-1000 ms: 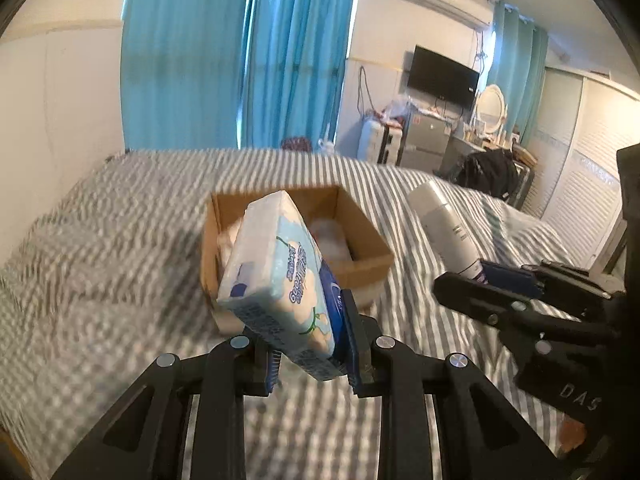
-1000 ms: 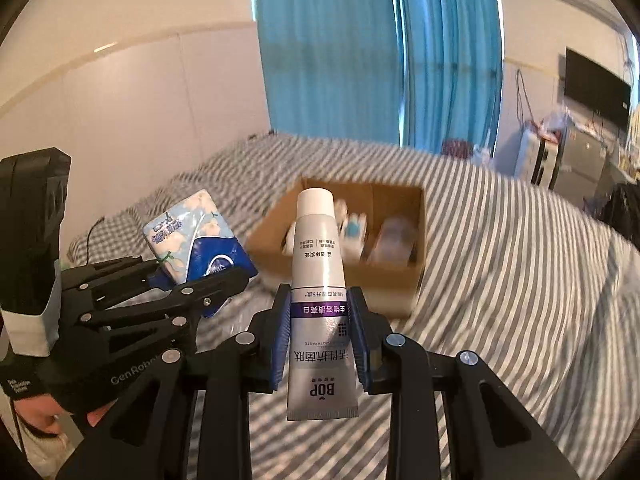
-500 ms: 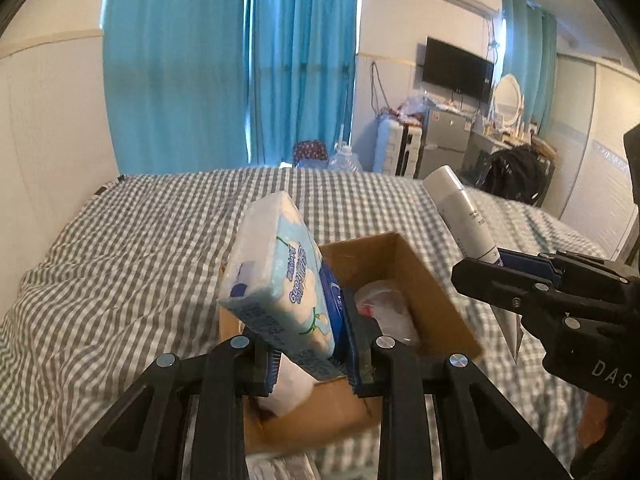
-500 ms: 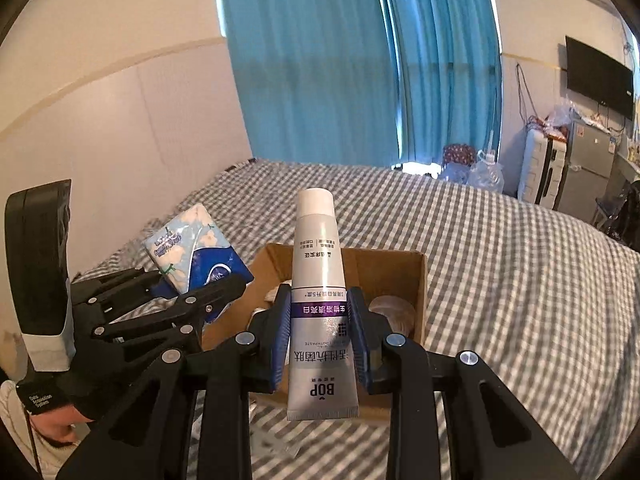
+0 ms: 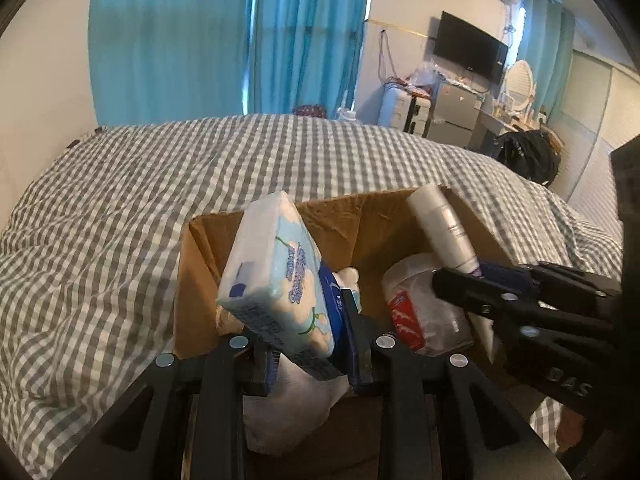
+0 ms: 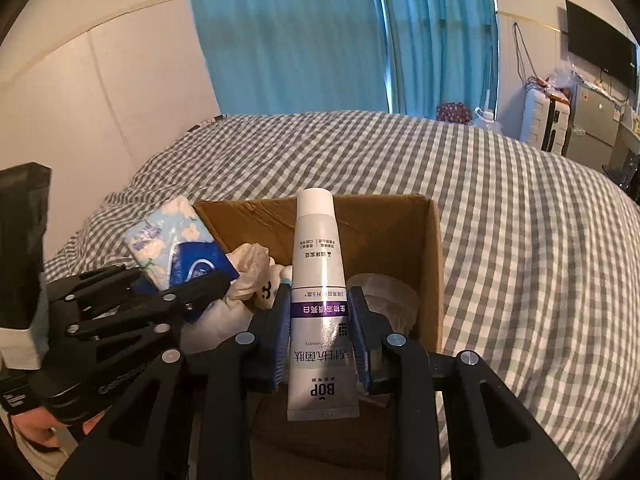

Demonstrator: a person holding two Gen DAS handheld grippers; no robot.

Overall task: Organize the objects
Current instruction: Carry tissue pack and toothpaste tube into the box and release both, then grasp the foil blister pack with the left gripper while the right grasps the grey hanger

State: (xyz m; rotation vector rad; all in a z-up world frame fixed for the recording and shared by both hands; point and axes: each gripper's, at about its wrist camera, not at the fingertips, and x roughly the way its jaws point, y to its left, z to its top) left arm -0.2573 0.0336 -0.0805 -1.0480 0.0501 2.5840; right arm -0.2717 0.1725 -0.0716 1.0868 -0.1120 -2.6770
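Clamping a pale blue soft tissue pack with cloud and flower print (image 5: 280, 280) between the blue-padded fingers (image 5: 352, 344) of the left gripper (image 5: 310, 344), pack tilting up toward 11 o'clock from the pads. Hanging over the near left part of an open brown cardboard box (image 5: 200, 280), with the pack's lower end dipping below the rim line in the left wrist view. Gripping likewise on the other side: blue pads (image 6: 280, 336) of the right gripper (image 6: 320, 336) pressing both flanks of a white and silver toothpaste tube with a purple band (image 6: 318, 276), cap pointing to 12 o'clock, crimped end at 6 o'clock, printed text reading upside down. Holding the tube above the box's near middle.

Showing inside the box, in the right wrist view, a white crumpled soft bundle with a small dark printed face (image 6: 248, 280) at 9 o'clock of the tube, and a clear plastic round container (image 6: 384, 292) at 3 o'clock of it. Showing the same clear container with a red label (image 5: 424, 308) in the left wrist view, at 3 o'clock of the tissue pack, just under the black frame of the right gripper (image 5: 496, 280).

Resting on a grey and white checked bedspread (image 6: 520, 240), the box sitting near the bed's close edge. Hanging beyond at 12 o'clock, turquoise curtains (image 6: 300, 32); at 2 o'clock, a black wall television (image 5: 468, 52).
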